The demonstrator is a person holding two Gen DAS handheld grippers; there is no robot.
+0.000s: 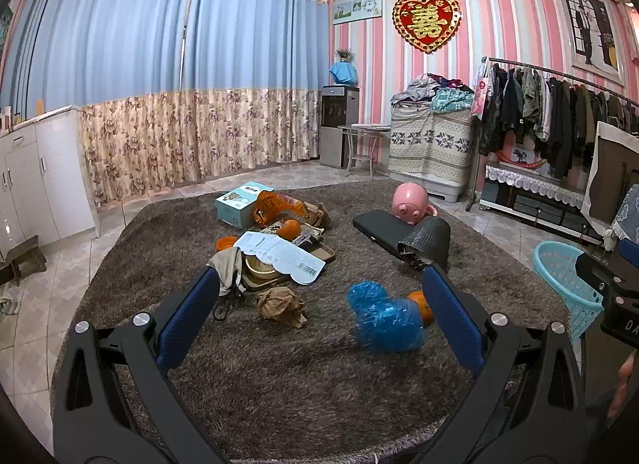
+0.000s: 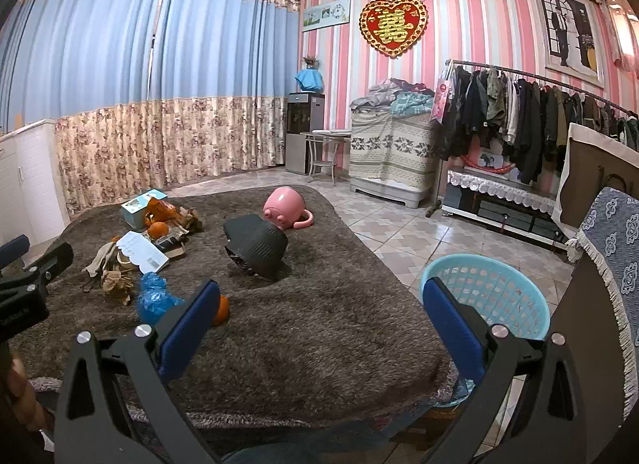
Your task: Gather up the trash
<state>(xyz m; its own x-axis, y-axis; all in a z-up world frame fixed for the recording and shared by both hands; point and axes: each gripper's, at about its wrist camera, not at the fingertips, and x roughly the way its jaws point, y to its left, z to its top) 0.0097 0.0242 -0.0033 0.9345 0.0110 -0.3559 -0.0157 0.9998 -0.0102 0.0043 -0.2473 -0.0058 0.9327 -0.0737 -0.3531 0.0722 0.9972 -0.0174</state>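
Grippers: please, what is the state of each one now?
Left gripper: open, holding nothing.
Right gripper: open, holding nothing.

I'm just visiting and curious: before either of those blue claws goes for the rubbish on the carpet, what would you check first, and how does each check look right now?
1. Left gripper open and holding nothing: ok.
2. Right gripper open and holding nothing: ok.
3. Nearest trash within the left gripper's view: ok, the blue plastic bag and the crumpled brown paper lie just ahead on the carpet.
4. Blue basket upright with its mouth free: ok, on the tiles beside the carpet.
5. Basket contents: cannot tell, only part of the inside shows.
6. The orange touches the bag, so it may roll: not ok.
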